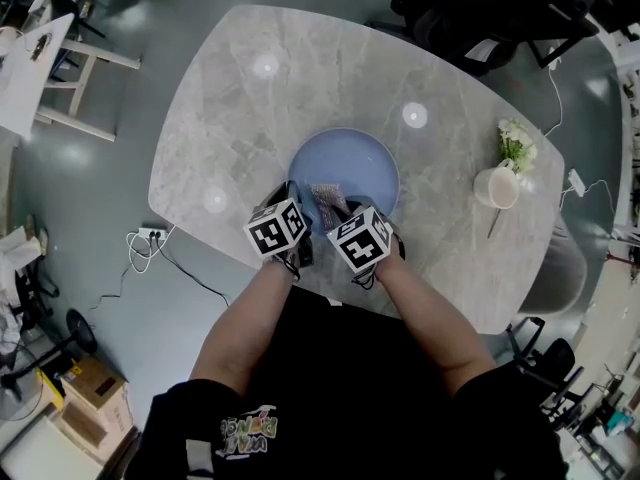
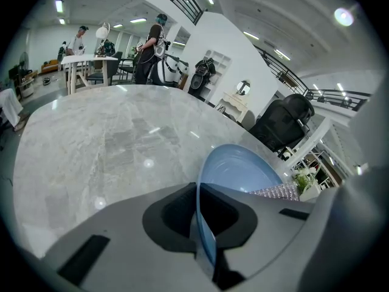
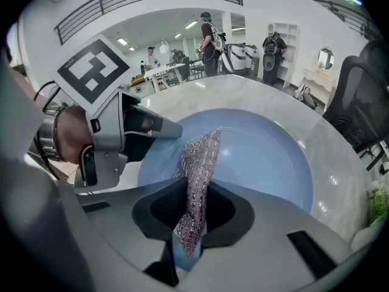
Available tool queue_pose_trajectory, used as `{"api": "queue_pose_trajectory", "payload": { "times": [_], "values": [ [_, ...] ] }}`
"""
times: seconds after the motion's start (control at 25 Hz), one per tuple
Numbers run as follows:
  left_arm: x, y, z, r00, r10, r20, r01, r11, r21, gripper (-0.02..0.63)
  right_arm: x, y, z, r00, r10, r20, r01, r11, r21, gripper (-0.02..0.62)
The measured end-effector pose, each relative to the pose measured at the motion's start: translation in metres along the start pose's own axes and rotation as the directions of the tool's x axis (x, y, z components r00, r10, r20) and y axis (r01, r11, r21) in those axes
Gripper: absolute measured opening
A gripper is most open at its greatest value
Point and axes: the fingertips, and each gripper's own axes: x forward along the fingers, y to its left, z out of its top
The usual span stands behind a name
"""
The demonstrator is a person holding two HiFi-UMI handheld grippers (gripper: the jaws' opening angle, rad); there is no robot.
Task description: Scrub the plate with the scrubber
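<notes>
The left gripper [image 2: 203, 224] is clamping the plate [image 2: 243, 172] by its rim, and the right gripper [image 3: 191, 224] is pinching the scrubber [image 3: 200, 163] over it. Scrubbing is apparently getting under way, with most still remaining.

Overhead, the near rim of the plate [image 1: 345, 158] is covered by the left gripper [image 1: 293, 196] and the right gripper [image 1: 345, 213] with their marker cubes. Only a strip of the scrubber [image 1: 326, 200] shows on the plate between them. Looking along the right gripper, the scrubber's lower end is buried between its jaws. Right of the plate, the flowers [image 3: 380, 202] are cut off by the frame edge. The people [image 3: 209, 35] far behind the plate are too small to make out.
</notes>
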Motion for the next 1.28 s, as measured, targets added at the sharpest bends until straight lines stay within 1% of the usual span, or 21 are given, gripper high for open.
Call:
{"api": "queue_pose_trajectory", "payload": {
  "times": [0.16,0.24,0.36,0.44,0.52,0.64,0.72,0.84,0.96,1.16,1.28],
  "values": [
    [0.000,0.001,-0.001,1.000,-0.003,-0.007,0.003,1.000,0.003,0.028,0.009,0.004,0.008,1.000,0.027,0.013,-0.028,0.999,0.028,0.072],
    [0.001,0.000,-0.001,1.000,-0.018,-0.014,0.018,1.000,0.004,0.029,0.012,0.003,0.012,0.998,0.046,0.036,-0.048,0.997,0.064,0.072],
    [0.002,-0.002,-0.003,0.998,-0.049,-0.029,0.050,0.999,0.022,0.029,0.009,-0.003,0.019,0.990,0.068,0.120,-0.088,0.982,0.168,0.072],
    [-0.002,-0.004,-0.003,0.997,-0.068,-0.025,0.069,0.996,0.056,0.029,0.002,-0.008,0.023,0.980,0.080,0.184,-0.123,0.964,0.235,0.074],
    [-0.010,-0.005,0.000,0.996,-0.087,0.009,0.085,0.991,0.102,0.029,-0.009,-0.013,0.024,0.967,0.082,0.240,-0.145,0.955,0.258,0.074],
    [-0.028,-0.006,0.012,0.989,-0.114,0.096,0.096,0.981,0.168,0.079,-0.032,-0.023,0.026,0.944,0.081,0.321,-0.162,0.959,0.234,0.074],
    [-0.043,-0.011,0.021,0.978,-0.132,0.160,0.099,0.974,0.203,0.080,-0.049,-0.030,0.024,0.925,0.082,0.372,-0.174,0.960,0.220,0.074],
    [-0.072,-0.028,0.028,0.956,-0.169,0.241,0.114,0.967,0.228,0.071,-0.078,-0.038,0.018,0.897,0.080,0.434,-0.180,0.964,0.194,0.074],
    [-0.106,-0.054,0.029,0.928,-0.214,0.306,0.136,0.957,0.257,0.028,-0.109,-0.042,0.014,0.872,0.083,0.482,-0.175,0.973,0.149,0.074],
    [-0.167,-0.097,0.015,0.881,-0.307,0.360,0.178,0.920,0.350,0.018,-0.159,-0.037,0.012,0.829,0.088,0.553,-0.149,0.987,0.067,0.074],
    [-0.200,-0.114,0.007,0.863,-0.341,0.373,0.181,0.898,0.402,0.018,-0.183,-0.029,0.014,0.806,0.087,0.586,-0.129,0.991,0.030,0.074]
  ]
}}
